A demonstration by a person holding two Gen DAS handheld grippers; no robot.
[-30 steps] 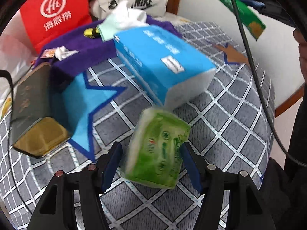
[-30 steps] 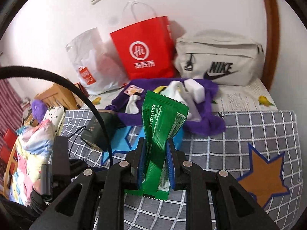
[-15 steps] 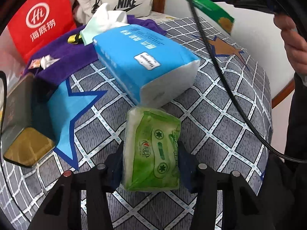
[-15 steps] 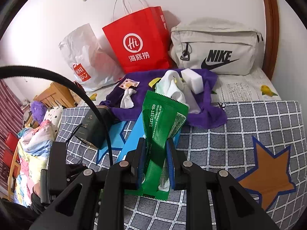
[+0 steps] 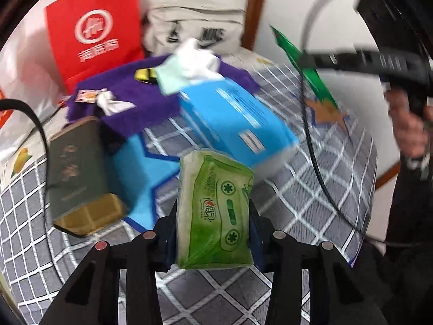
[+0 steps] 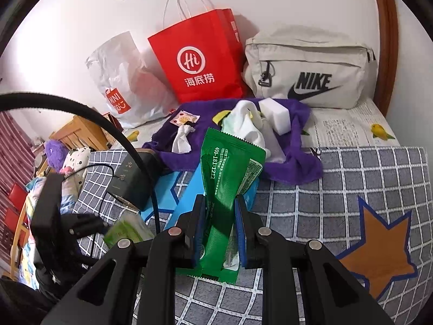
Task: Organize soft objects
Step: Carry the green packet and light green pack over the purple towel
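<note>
held two soft things at once. left gripper [image 5: 213,230] had just been closing, jaws now pressed on both sides of the light green tissue pack [image 5: 215,214], squeezed a little and lifted just off the grey checked blanket [image 5: 311,211]. right gripper [image 6: 218,233] clamped tight on the dark green packet [image 6: 227,197], jaws close together, packet sticking up and bent over at the top.

lay on a bed, not a tabletop. sat right behind the tissue pack: a big blue tissue pack [image 5: 232,124], tipped on its side, one end resting on the purple towel [image 5: 121,100]. piled on that towel: a white cloth [image 6: 246,124], a white sponge block [image 6: 274,113], a small scrunched tissue [image 6: 182,139] and a little fruit-print sachet [image 6: 184,116]. rested at the left, a dark green tin box [image 5: 78,173], hard, so likely not part of the job. stood at the back by the wall: a red paper bag [image 6: 200,59], a white plastic bag [image 6: 121,81] and a beige nike bag [image 6: 308,67].

looked like early days. two small packs picked up, but not yet put anywhere neat. still messy on the towel: cloth, sponge, tissue, all in a heap. still crooked, the big blue pack. no clear tidy spot seen yet, so hard to tell where things should go. probably next: set both packs down side by side, then sort the heap.
</note>
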